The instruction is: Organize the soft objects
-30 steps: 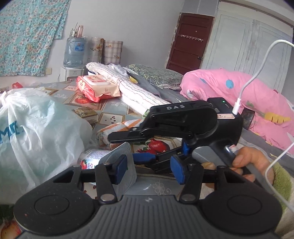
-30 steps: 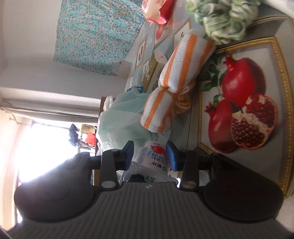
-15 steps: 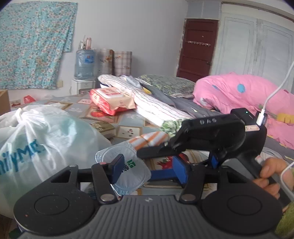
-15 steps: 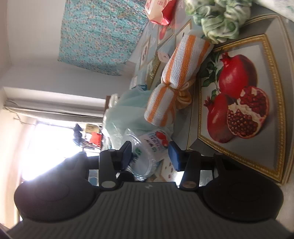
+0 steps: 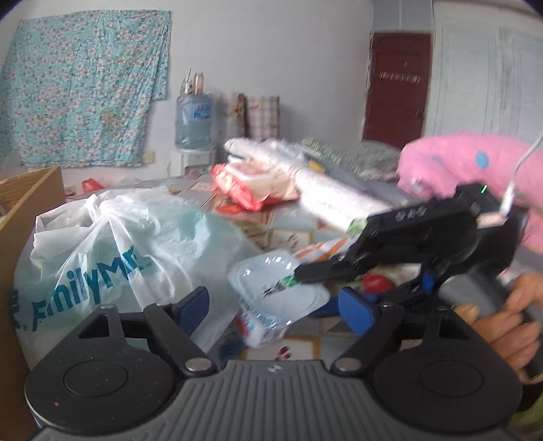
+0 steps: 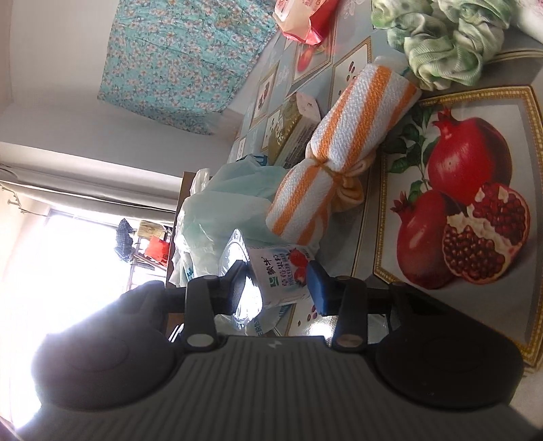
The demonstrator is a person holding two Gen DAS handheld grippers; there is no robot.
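Between my right fingers sits a crushed clear plastic cup (image 6: 278, 271), its label printed with strawberries and green marks, tilted on its side above the pomegranate-print cloth (image 6: 509, 101). Just past it lies a rolled white-and-orange striped towel (image 6: 342, 152), tied at its middle, touching a pale plastic bag (image 5: 112, 251) near the cloth's edge.

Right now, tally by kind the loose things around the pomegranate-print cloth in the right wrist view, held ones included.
Cloth bundles: 2 (orange-striped towel roll, green-and-white cloth)
Plastic bag: 1
Yogurt cup: 1
Wipes pack: 1
Small carton: 1
Total: 6
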